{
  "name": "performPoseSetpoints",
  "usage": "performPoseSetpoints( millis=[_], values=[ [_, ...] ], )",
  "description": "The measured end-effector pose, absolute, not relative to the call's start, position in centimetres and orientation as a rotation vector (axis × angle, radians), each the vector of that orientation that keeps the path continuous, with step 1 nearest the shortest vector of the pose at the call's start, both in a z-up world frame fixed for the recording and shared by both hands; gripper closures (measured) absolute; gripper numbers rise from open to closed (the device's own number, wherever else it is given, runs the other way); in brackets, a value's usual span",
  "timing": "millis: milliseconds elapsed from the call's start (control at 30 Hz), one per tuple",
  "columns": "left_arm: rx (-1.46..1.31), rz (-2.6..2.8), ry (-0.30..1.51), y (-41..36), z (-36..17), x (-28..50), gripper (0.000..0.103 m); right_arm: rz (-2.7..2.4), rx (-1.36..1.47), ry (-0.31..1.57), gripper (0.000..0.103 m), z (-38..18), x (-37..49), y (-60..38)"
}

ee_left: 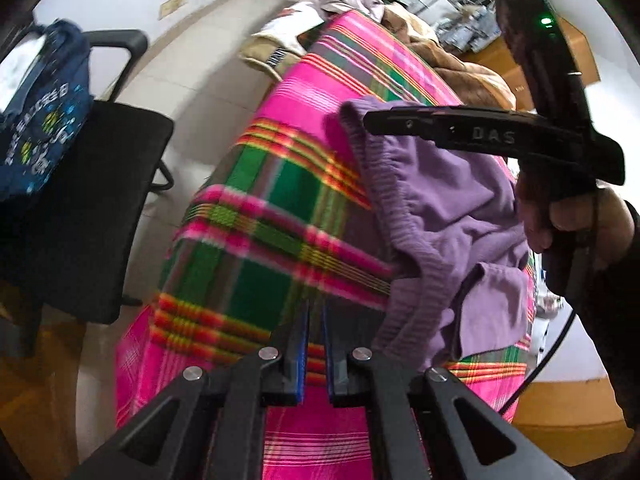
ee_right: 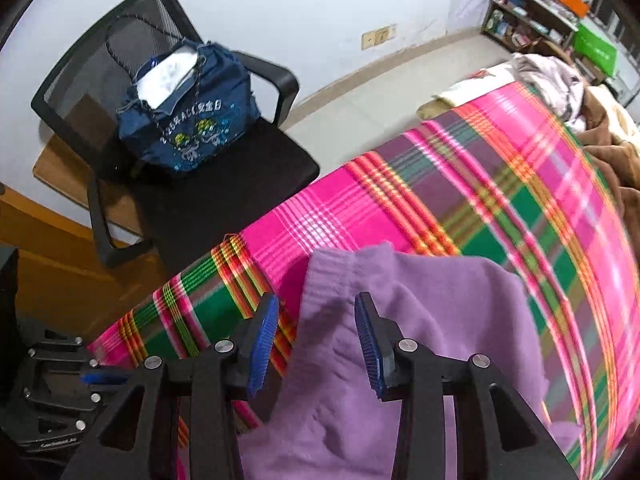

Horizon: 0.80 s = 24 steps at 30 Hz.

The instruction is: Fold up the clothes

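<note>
A purple knit garment [ee_right: 420, 320] with a ribbed hem lies crumpled on the pink and green plaid bed cover [ee_right: 480, 184]. My right gripper [ee_right: 317, 300] is open and hangs right over the hem, its blue pads on either side of the cloth. In the left wrist view the garment [ee_left: 452, 232] sits to the right, with one right-gripper finger [ee_left: 480, 134] stretched over it and a hand [ee_left: 576, 216] on the handle. My left gripper [ee_left: 317, 312] is low over the plaid cover [ee_left: 304, 92], just left of the garment. Its pads are almost together with nothing between them.
A black office chair [ee_right: 224, 184] with a blue bag [ee_right: 188, 120] stands beside the bed on the left. More clothes [ee_right: 552, 80] and a brown blanket [ee_left: 472, 72] are piled at the bed's far end. Shelves [ee_right: 532, 12] line the back wall.
</note>
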<state>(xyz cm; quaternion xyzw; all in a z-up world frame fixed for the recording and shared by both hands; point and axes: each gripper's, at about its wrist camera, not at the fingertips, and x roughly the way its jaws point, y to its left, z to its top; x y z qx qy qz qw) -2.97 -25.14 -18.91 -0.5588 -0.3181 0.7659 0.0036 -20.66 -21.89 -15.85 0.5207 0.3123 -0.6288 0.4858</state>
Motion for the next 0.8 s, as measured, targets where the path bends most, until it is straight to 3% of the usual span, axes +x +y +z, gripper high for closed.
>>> performPoseSetpoints(
  millis=[133,167,200,233,300,367,500,633,800],
  values=[
    [-1.745,2.412,-1.02,-25.4,-19.3,-2.7,0.098,-1.519,1.3,0.831,0.062,-17.5,-20.8,-22.7],
    [-1.739,2.41,-1.021,-25.3,-19.3,-2.8,0.097,-1.52,1.305,0.837,0.068,-17.7,-20.9,-22.8],
    [-1.732,2.408,-1.021,-25.2,-19.4,-2.8,0.097,-1.527,1.303,0.827,0.08,-17.6,-21.0,-22.6],
    [-1.725,2.405,-1.021,-25.0,-19.5,-2.9,0.097,-1.534,1.301,0.817,0.081,-17.5,-21.2,-22.5],
    [-1.706,2.389,-1.016,-24.5,-19.5,-3.2,0.097,-1.547,1.297,0.796,0.093,-17.3,-21.4,-22.1],
    [-1.686,2.369,-1.008,-23.8,-19.6,-3.6,0.097,-1.58,1.275,0.793,0.097,-16.7,-21.6,-21.3],
    [-1.644,2.313,-0.97,-22.1,-19.5,-4.6,0.087,-1.658,1.274,0.735,0.098,-15.1,-22.7,-18.2],
    [-1.575,2.277,-0.927,-20.5,-19.0,-5.3,0.084,-1.729,1.29,0.678,0.099,-13.9,-24.2,-15.5],
    [-1.502,2.237,-0.916,-19.1,-18.4,-5.6,0.07,-1.805,1.31,0.615,0.099,-12.7,-25.7,-12.2]
  ],
)
